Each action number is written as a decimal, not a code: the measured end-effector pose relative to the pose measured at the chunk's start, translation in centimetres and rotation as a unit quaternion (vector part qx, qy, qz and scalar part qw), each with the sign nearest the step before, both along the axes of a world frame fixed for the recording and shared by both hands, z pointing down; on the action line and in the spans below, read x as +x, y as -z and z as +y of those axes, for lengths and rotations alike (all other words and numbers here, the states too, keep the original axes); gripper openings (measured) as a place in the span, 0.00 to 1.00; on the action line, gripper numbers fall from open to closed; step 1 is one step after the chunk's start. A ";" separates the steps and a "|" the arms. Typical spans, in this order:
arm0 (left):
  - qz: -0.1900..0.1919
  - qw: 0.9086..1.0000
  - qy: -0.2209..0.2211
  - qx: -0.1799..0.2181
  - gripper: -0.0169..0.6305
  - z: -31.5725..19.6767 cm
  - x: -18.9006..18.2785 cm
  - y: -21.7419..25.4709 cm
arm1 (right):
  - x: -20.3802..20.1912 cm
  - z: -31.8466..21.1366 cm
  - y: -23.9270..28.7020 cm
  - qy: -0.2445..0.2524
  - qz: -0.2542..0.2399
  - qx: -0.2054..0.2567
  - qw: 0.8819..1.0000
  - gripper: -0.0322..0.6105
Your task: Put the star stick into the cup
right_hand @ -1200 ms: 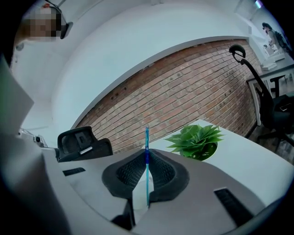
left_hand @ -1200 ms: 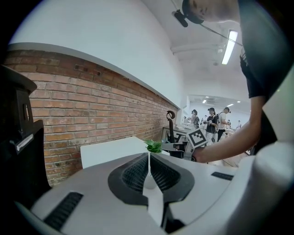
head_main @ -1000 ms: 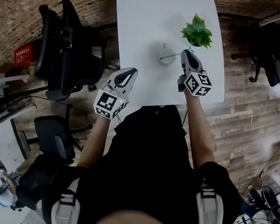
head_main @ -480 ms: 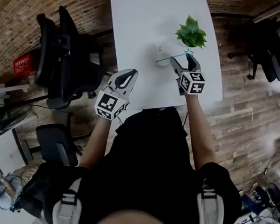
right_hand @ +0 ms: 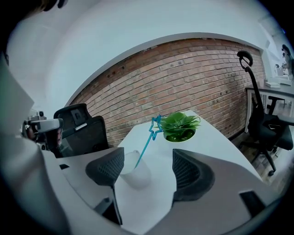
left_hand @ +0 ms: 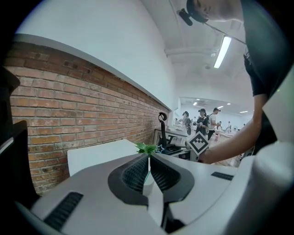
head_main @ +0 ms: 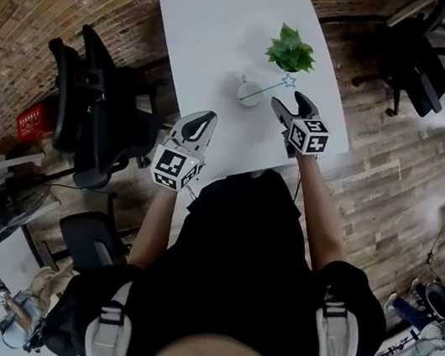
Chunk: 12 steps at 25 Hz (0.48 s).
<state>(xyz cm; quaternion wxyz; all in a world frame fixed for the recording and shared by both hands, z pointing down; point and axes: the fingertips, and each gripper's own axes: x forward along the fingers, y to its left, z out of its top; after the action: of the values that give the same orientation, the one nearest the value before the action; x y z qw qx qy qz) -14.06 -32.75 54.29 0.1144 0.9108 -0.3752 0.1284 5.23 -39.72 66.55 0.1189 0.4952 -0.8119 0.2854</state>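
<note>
The blue star stick (head_main: 265, 89) stands leaning in the white cup (head_main: 247, 90) on the white table (head_main: 216, 18), its star end tilted toward the plant. In the right gripper view the star stick (right_hand: 148, 139) rises out of the cup (right_hand: 134, 170) ahead of the jaws. My right gripper (head_main: 289, 102) is open just near-right of the cup, with nothing between its fingers (right_hand: 148, 158). My left gripper (head_main: 201, 118) hovers at the table's near edge, shut and holding nothing (left_hand: 148, 170).
A green potted plant (head_main: 291, 50) sits on the table just beyond the cup, also visible as the plant (right_hand: 180, 125). Black office chairs (head_main: 91, 99) stand left of the table, another chair (head_main: 412, 70) to the right. A brick wall (right_hand: 183, 73) runs behind.
My right gripper went from shut on the stick to open and has drawn back from the cup. The stick now stays leaning in the cup. The left gripper has barely moved.
</note>
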 end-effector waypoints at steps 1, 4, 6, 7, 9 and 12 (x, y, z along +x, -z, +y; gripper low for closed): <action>0.001 1.000 -0.004 0.000 0.07 -0.1 0.2 0.0 | 0.2 0.4 0.2 0.004 -0.002 0.001 1.000 0.54; 0.003 1.000 -0.016 -0.001 0.07 -0.2 0.8 -0.1 | -0.3 2.1 1.0 0.038 -0.016 0.004 0.999 0.23; 0.005 1.000 -0.027 -0.001 0.07 -0.3 1.5 0.0 | -0.7 3.3 1.8 0.068 0.003 0.017 0.998 0.04; 0.006 0.999 -0.033 0.000 0.07 -0.3 1.9 0.1 | -0.8 3.8 2.3 0.081 0.024 0.025 0.996 0.04; 0.006 0.999 -0.045 0.001 0.07 -0.4 2.5 0.2 | -1.3 4.9 3.4 0.104 0.067 0.037 0.992 0.05; 0.006 0.998 -0.059 0.002 0.07 -0.5 3.4 0.3 | -1.7 5.8 5.2 0.125 0.100 0.055 0.986 0.05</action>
<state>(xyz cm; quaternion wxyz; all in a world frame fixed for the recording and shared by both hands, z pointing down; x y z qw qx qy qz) -10.62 -33.30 54.02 0.1076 0.9323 -0.3204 0.1286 3.53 -33.93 61.38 0.2072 0.4217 -0.8657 0.1725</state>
